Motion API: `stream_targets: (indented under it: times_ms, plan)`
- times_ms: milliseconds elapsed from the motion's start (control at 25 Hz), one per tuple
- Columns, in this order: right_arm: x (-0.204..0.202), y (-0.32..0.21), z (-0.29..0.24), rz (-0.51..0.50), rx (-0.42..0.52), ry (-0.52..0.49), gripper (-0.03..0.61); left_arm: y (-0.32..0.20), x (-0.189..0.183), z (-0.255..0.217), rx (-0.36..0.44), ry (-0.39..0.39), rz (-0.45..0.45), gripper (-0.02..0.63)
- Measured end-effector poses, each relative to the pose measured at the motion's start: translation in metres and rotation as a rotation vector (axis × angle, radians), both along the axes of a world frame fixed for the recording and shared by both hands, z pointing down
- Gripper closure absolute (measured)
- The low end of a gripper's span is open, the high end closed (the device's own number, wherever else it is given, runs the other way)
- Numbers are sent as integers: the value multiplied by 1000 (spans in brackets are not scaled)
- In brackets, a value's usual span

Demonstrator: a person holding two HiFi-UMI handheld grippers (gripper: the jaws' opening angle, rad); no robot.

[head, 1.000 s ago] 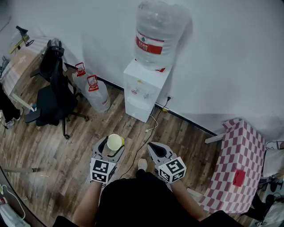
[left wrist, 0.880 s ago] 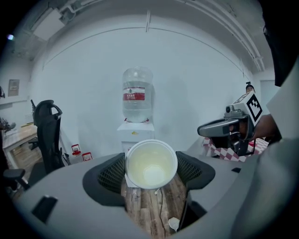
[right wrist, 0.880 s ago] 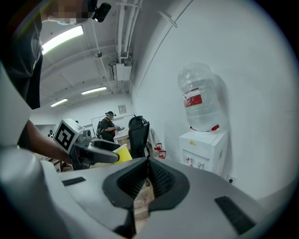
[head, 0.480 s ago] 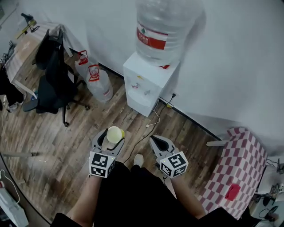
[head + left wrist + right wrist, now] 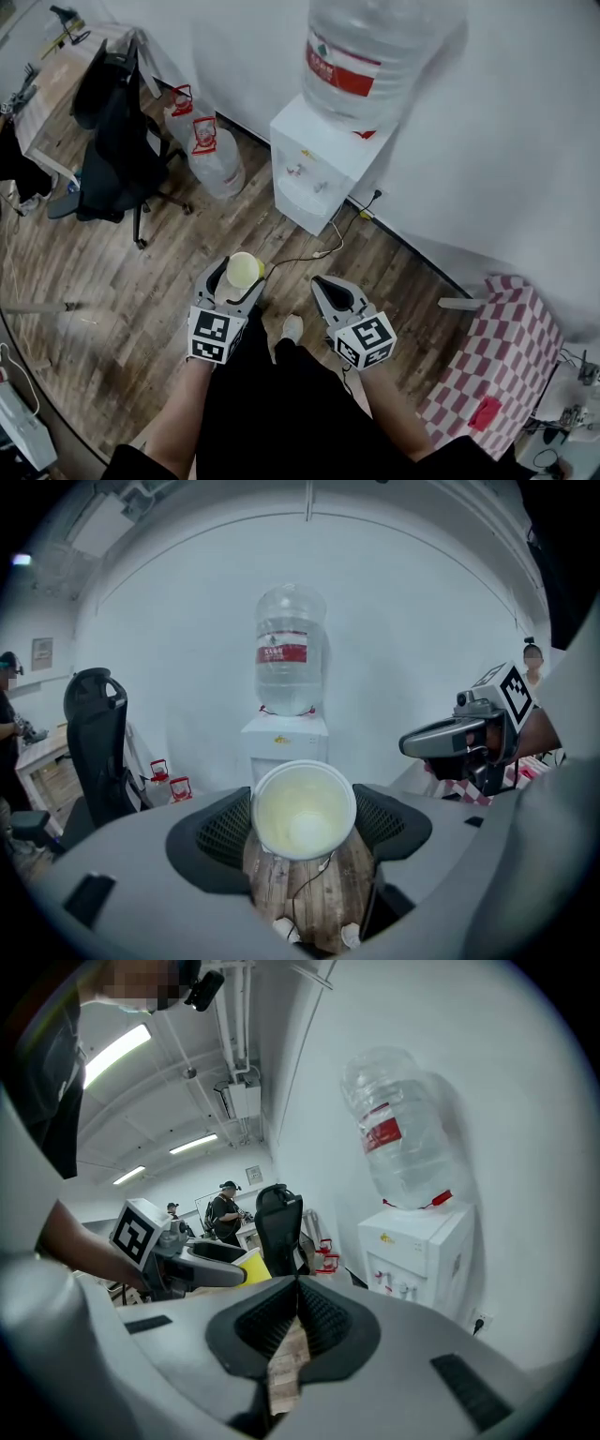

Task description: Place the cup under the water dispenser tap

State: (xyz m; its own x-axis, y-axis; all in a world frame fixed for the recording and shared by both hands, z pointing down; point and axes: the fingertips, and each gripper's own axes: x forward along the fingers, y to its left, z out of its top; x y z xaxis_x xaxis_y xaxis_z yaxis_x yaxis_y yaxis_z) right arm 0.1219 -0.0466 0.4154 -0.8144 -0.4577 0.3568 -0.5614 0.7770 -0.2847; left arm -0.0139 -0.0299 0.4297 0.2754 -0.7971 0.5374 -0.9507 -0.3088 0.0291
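A pale yellow paper cup (image 5: 245, 270) sits upright between the pads of my left gripper (image 5: 235, 278), which is shut on its sides. In the left gripper view the cup (image 5: 302, 806) fills the gap of the left gripper (image 5: 303, 810), its mouth facing the camera. Ahead across the wooden floor stands the white water dispenser (image 5: 318, 161) with a big clear bottle (image 5: 375, 52) on top; its taps (image 5: 307, 175) face me. My right gripper (image 5: 331, 294) is held beside the left, shut and empty, pads meeting (image 5: 298, 1283). The dispenser (image 5: 418, 1252) appears to its right.
A black office chair (image 5: 115, 157) and two spare water jugs (image 5: 208, 155) stand left of the dispenser, near a desk (image 5: 45, 92). A cable (image 5: 309, 257) runs along the floor from a wall socket. A red-checkered table (image 5: 489, 364) is at the right. People stand far off (image 5: 225, 1213).
Both grippers have come forward and a little down toward the dispenser, which now appears nearer. The cup stays in the left gripper.
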Motion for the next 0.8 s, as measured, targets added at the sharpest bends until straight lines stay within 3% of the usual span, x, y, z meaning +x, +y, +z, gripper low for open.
stream_targets:
  times_ms: [400,800]
  plan:
    - [-32,-43,28,83,-35,48,555,-75,-15,51,-50,45,81,262]
    - [-65,-106,88,171,-71,138,555,-171,-32,142,-107,52,189,262]
